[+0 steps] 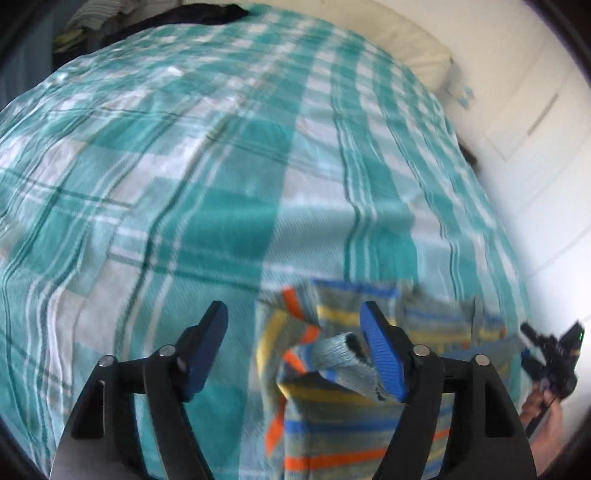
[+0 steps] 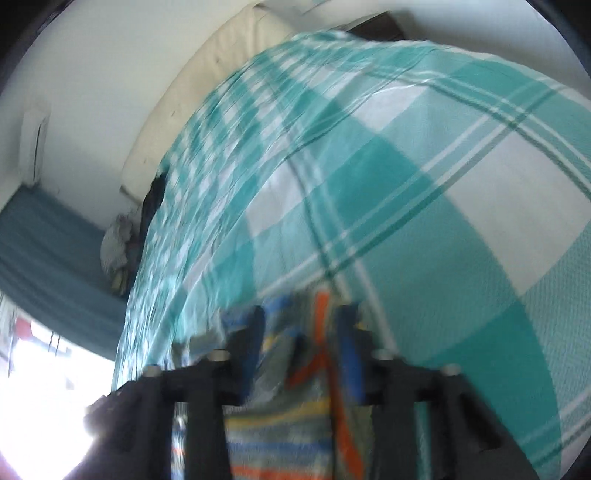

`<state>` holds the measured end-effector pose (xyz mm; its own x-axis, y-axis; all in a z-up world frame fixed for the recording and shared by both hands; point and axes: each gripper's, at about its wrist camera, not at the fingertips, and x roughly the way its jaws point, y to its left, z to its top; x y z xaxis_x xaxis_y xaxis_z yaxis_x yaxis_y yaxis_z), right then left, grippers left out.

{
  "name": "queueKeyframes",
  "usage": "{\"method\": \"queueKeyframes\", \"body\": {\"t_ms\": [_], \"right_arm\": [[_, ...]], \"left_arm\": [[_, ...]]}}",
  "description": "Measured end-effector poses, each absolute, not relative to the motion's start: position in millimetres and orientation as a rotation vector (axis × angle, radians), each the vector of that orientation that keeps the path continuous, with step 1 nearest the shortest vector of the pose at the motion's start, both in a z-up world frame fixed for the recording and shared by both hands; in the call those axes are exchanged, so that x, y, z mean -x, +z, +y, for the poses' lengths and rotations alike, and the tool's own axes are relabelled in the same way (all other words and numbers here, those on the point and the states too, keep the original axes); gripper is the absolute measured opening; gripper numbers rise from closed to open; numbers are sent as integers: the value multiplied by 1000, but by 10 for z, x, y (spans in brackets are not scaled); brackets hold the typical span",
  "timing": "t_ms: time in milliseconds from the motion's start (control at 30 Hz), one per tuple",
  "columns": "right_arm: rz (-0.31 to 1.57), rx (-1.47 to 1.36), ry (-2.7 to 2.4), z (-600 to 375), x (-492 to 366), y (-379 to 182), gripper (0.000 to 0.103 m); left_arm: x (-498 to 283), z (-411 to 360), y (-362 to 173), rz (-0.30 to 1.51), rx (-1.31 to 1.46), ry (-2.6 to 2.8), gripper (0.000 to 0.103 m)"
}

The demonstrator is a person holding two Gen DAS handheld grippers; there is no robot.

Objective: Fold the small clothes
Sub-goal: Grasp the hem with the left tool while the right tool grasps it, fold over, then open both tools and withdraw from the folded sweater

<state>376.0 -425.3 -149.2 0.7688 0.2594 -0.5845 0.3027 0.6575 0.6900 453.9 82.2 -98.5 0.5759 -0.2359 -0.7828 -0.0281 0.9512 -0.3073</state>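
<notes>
A small striped knit garment [image 1: 332,402], grey with blue, yellow and orange bands, lies on the teal plaid bedspread [image 1: 184,166]. My left gripper [image 1: 293,314] is open just above the garment's left part, with a cuff-like fold [image 1: 334,354] against its right finger [image 1: 382,354]. My right gripper [image 2: 301,325] is open and hangs over the same garment [image 2: 280,421], blurred by motion. It also shows in the left wrist view [image 1: 550,354] at the far right, held by a hand.
The bedspread [image 2: 443,203] covers the bed. A cream pillow [image 1: 413,48] and white wall lie beyond it. Dark clothes [image 1: 207,14] lie at the far edge. A bright window [image 2: 44,387] and a blue curtain [image 2: 48,240] show to the left in the right wrist view.
</notes>
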Motion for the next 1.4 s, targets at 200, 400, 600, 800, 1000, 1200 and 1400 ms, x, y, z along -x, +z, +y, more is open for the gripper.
{"method": "queueKeyframes", "body": {"t_ms": [200,400,600,800,1000,1200,1400], "right_arm": [[821,-581,101,-3974,-3779,-1101,48],[1235,-334,378,-3098,-3969,-1371,48],[795,-469,66,-3361,-4371,-1039,48],[810,-384,225,-3271,-3919,-761,51],[1054,-106,292,-2903,-2981,-1427,51],[1022,-116,157,-2965,-2219,-1362,54],[961,-102,16,-2783,-1709,-1182,79]], "left_arm": [[-4120,906,-737,883,228,-174,77],[-4076,209,-1215,1114,52,-417,80],[-4576,132,-990,963,162,-245,78],[-3917,164,-903,923,90,-342,81],[-2924,102,-1647,1084,-232,-286,69],[-2378,347,-1237,1006,-143,-186,81],[-1954,106,-930,918,-140,-187,92]]}}
